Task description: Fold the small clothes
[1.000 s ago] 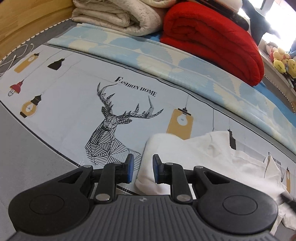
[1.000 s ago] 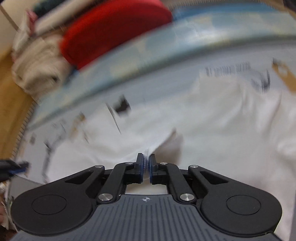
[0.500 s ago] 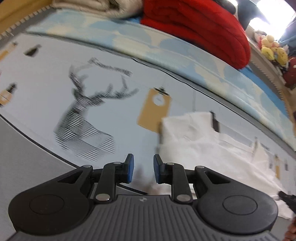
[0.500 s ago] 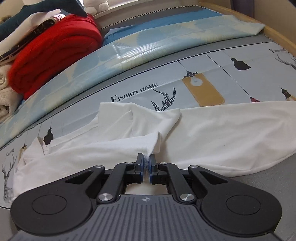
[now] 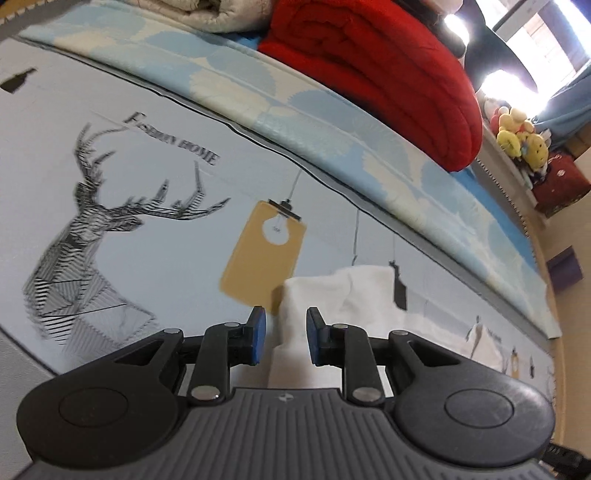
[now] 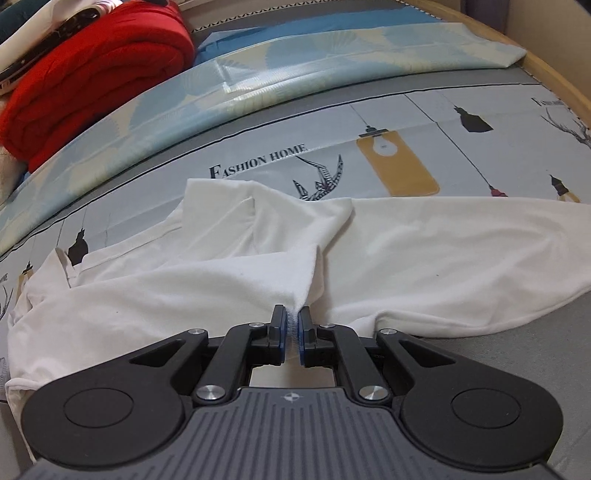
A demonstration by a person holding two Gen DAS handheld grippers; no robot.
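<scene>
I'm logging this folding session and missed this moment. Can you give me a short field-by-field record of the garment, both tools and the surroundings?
garment: white garment spread on the printed bed sheet, partly folded over itself
right tool: right tool shut on a pinched fold of the garment
left tool: left tool open, garment's edge between its pads, not gripped
background: red blanket folded at the bed's far side, beside a beige blanket

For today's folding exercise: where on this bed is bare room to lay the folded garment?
Free: the printed sheet around the deer print, left of the white garment. Crowded: the far edge, under the red blanket and beige blanket.
</scene>
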